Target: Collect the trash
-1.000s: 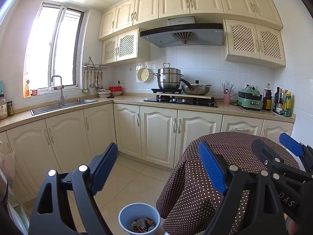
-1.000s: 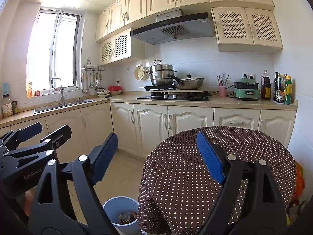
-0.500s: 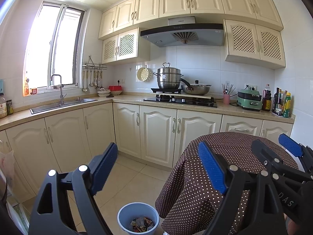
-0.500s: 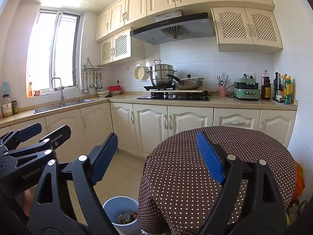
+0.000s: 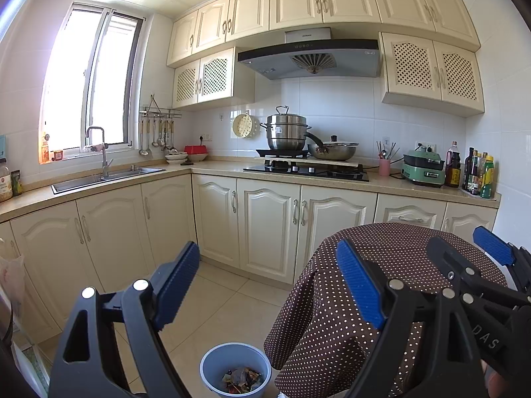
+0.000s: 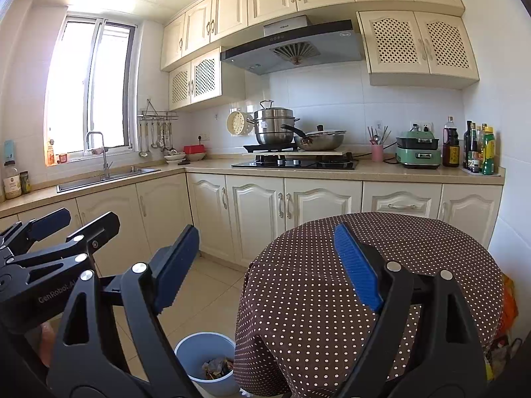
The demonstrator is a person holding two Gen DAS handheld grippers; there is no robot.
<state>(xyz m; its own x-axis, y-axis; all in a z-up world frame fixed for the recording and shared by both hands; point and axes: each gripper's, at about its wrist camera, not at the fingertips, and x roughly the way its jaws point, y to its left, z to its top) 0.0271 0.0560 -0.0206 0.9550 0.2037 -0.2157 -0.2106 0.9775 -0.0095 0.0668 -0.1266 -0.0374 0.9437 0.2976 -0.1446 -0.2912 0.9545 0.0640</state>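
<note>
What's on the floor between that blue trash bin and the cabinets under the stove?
Only bare tiled floor between the blue bin and the cabinets; the left wrist view shows it best.

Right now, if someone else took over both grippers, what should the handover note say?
Left gripper: open, holding nothing.
Right gripper: open, holding nothing.
Both are held above the floor, beside the round polka-dot table.
Blue trash bin stands on the floor at the table's foot, with wrappers already inside.
No loose trash is visible on the table or floor; look for more elsewhere.
</note>
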